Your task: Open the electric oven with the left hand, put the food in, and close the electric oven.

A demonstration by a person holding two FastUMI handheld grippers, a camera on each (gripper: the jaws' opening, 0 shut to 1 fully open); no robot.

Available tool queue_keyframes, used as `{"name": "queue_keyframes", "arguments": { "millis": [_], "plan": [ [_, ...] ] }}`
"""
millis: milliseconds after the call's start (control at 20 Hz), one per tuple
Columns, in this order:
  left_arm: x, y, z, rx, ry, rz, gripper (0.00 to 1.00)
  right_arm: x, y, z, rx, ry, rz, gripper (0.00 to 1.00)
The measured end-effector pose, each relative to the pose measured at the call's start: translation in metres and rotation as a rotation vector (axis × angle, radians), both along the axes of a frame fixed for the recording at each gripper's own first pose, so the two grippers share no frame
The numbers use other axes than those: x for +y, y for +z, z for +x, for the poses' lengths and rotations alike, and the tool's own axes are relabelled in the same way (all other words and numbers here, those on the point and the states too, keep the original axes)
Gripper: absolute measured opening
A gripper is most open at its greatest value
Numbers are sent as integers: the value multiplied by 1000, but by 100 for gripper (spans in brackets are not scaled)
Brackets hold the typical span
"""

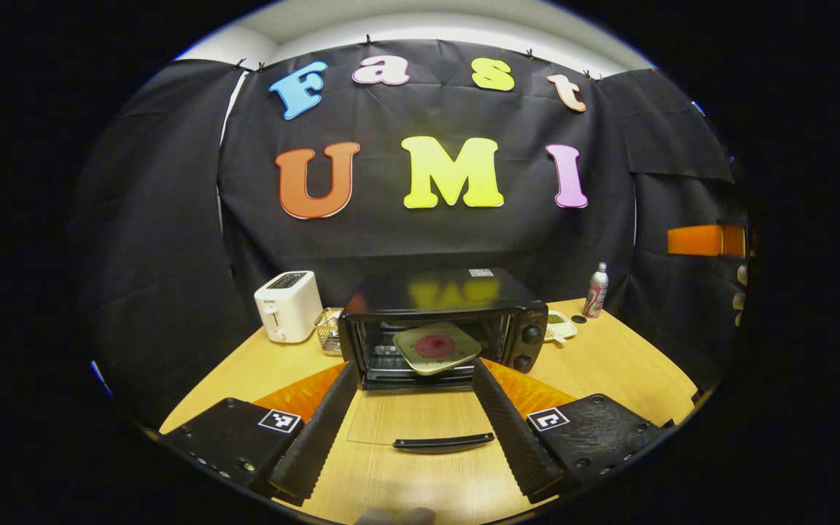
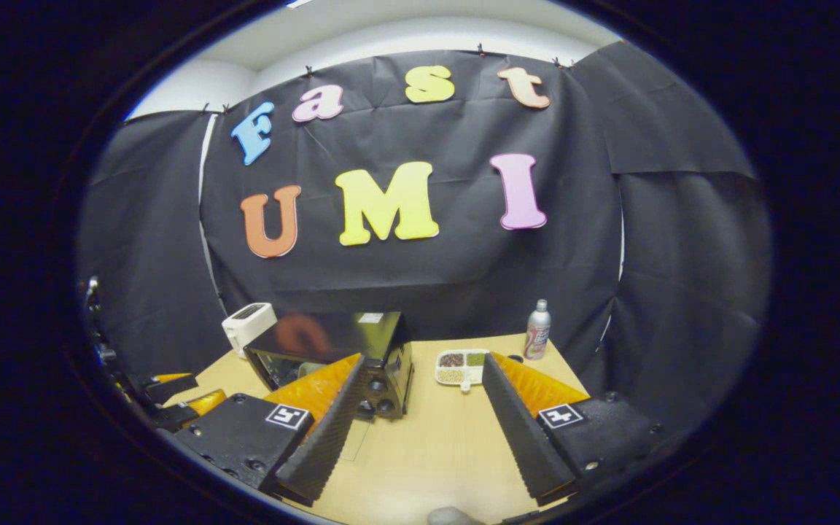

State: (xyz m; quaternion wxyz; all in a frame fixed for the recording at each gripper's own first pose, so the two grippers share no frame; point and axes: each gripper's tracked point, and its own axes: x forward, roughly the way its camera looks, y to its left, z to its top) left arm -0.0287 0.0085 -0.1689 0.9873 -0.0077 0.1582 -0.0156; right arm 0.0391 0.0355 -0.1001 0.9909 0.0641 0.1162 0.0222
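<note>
Black sheet metal and glass make up the electric oven [image 1: 440, 328], which is seen in the left gripper view at the middle of the wooden tabletop [image 1: 609, 364], with a white toaster [image 1: 288, 305] just to its left. Its glass door [image 1: 420, 426] is folded down flat, the dark handle bar [image 1: 443, 442] at the near edge. A pale plate [image 1: 437, 348] carrying the reddish food [image 1: 435, 345] is seen in the cavity, tilted and jutting over the front lip; whether it is seated on the rack cannot be told. The plate is judged stiff, smooth and breakable, best taken by its near rim and pushed level. The door is judged hinged, rigid and fairly light, best lifted by the bar. The left hand-held gripper [image 1: 413, 419] is spread wide around the door, with nothing held. Further right, a divided snack dish [image 2: 461, 367] and a can [image 2: 537, 330] are seen. The right hand-held gripper [image 2: 420, 430] is likewise spread wide and empty.
</note>
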Motion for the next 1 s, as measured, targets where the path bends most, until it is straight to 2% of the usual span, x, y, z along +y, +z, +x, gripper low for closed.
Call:
{"name": "queue_keyframes", "arguments": {
  "millis": [200, 250, 300, 350, 500, 550, 650, 800, 950, 1000],
  "plan": [
    [-15, -51, -6, 85, -30, -8, 97, -9, -4, -15, 36, -21, 5, 96],
    [-20, -66, -10, 124, -42, -21, 97, -13, -3, -19, 38, -25, 3, 99],
    [-24, -79, -14, 153, -45, -28, 97, -16, 0, -23, 35, -33, 0, 96],
    [-27, -92, -17, 177, -52, -36, 97, -18, 0, -25, 34, -37, -3, 99],
    [-35, -122, -24, 249, -62, -51, 97, -21, 0, -32, 46, -52, -10, 96],
    [-37, -132, -25, 272, -64, -48, 97, -22, -2, -33, 50, -56, -14, 99],
    [-41, -147, -25, 293, -72, -50, 97, -23, 0, -36, 52, -60, -14, 96],
    [-45, -178, -27, 358, -77, -40, 97, -25, 0, -44, 61, -73, -22, 99],
    [-47, -199, -23, 393, -73, -19, 97, -28, 1, -48, 66, -84, -34, 96],
    [-47, -204, -20, 391, -76, -13, 97, -29, 2, -48, 67, -85, -35, 99]
  ]
}}
